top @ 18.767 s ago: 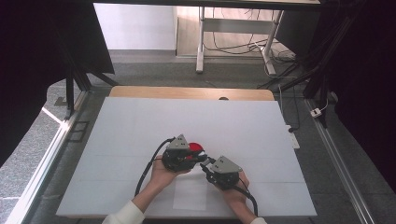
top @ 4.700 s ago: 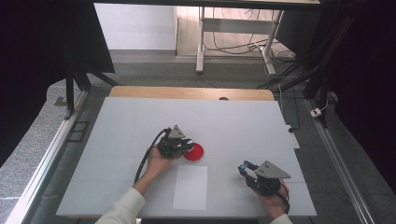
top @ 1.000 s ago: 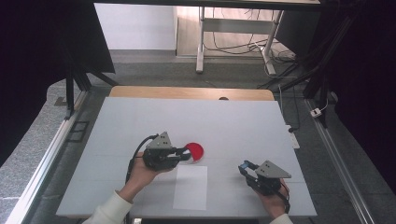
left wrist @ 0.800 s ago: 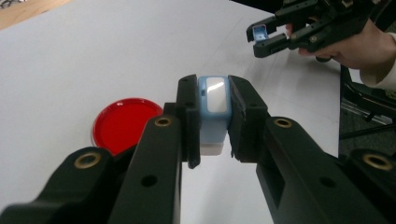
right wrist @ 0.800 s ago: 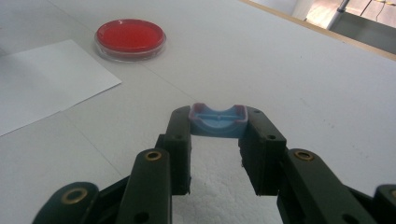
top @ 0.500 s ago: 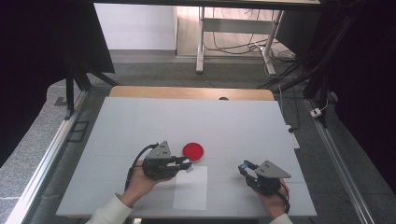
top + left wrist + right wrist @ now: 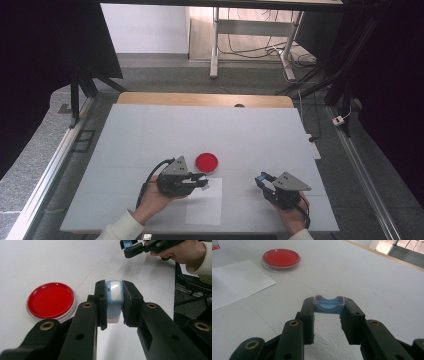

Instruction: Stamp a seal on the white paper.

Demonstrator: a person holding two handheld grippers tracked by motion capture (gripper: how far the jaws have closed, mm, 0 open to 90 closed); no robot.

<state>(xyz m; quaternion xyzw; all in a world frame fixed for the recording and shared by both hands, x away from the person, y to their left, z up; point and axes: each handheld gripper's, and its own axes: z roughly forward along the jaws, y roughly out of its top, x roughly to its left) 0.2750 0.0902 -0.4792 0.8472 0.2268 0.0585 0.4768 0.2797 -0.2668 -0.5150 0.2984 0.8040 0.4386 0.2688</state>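
My left gripper (image 7: 201,181) lies level just below the red petri dish (image 7: 206,162), with its tips over the top edge of a white paper sheet (image 7: 205,205). It is shut on a small blue block with a white base (image 7: 114,298); the dish (image 7: 50,300) lies to the left of the jaws. My right gripper (image 7: 261,179) rests at the front right of the table, shut on a shallow blue cap with a pinkish rim (image 7: 328,305). The dish (image 7: 281,257) and the sheet (image 7: 234,282) lie beyond it to the left.
The white table (image 7: 150,130) has a wooden strip (image 7: 200,99) along its far edge. A dark curtain frame and a metal rail run along the left side. Cables and desk legs are on the floor behind. The right gripper (image 7: 127,245) shows at the top of the left gripper view.
The left gripper has drawn back from beside the dish toward the front edge, and its tips now sit at the paper's top edge. The right gripper has not moved.
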